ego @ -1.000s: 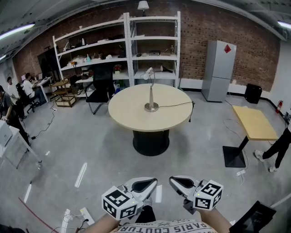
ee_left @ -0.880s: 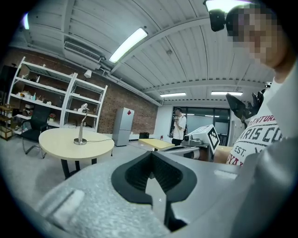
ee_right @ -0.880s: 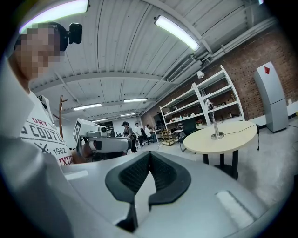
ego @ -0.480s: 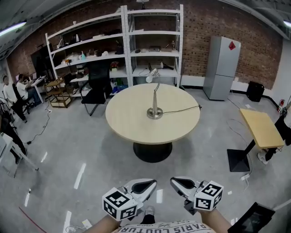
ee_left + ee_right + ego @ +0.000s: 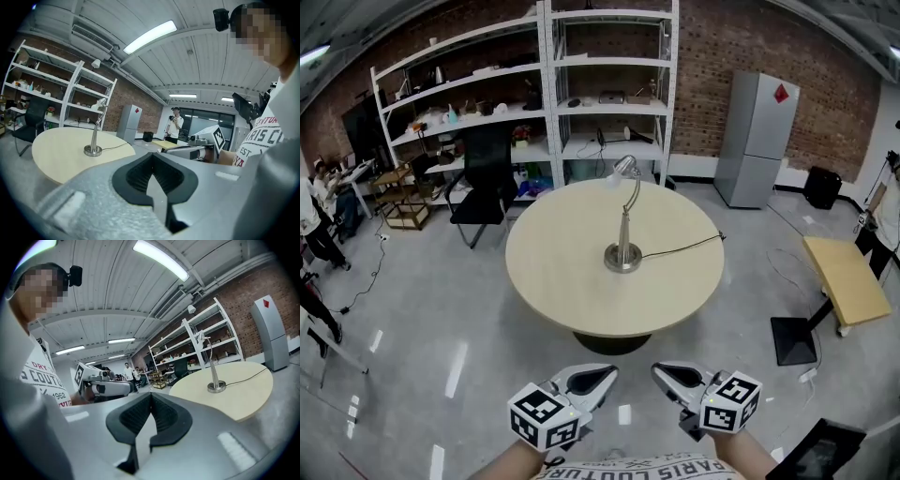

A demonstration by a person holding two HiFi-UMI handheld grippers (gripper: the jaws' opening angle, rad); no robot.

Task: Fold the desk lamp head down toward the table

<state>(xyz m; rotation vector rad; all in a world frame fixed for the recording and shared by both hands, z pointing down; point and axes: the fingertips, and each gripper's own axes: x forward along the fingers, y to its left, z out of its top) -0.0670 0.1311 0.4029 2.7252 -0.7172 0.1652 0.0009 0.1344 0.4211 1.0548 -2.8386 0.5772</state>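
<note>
A silver desk lamp (image 5: 624, 220) stands upright on a round beige table (image 5: 562, 281), its base (image 5: 622, 258) near the table's middle and its head (image 5: 622, 168) raised toward the shelves. A black cord (image 5: 684, 246) runs from the base to the right. The lamp (image 5: 94, 136) also shows far off in the left gripper view, and the lamp (image 5: 213, 366) in the right gripper view. My left gripper (image 5: 602, 378) and right gripper (image 5: 666, 375) are held side by side close to my body, short of the table. Both are shut with nothing between the jaws.
White shelving (image 5: 553, 94) with assorted items lines the brick wall behind the table. A black chair (image 5: 478, 178) stands at the table's far left, a grey fridge (image 5: 755, 141) at the right, a small square table (image 5: 848, 281) further right. People (image 5: 314, 220) are at the left.
The round table and lamp have come closer and lower in the head view as I walk toward them. Both grippers keep their place before my body and stay shut.
</note>
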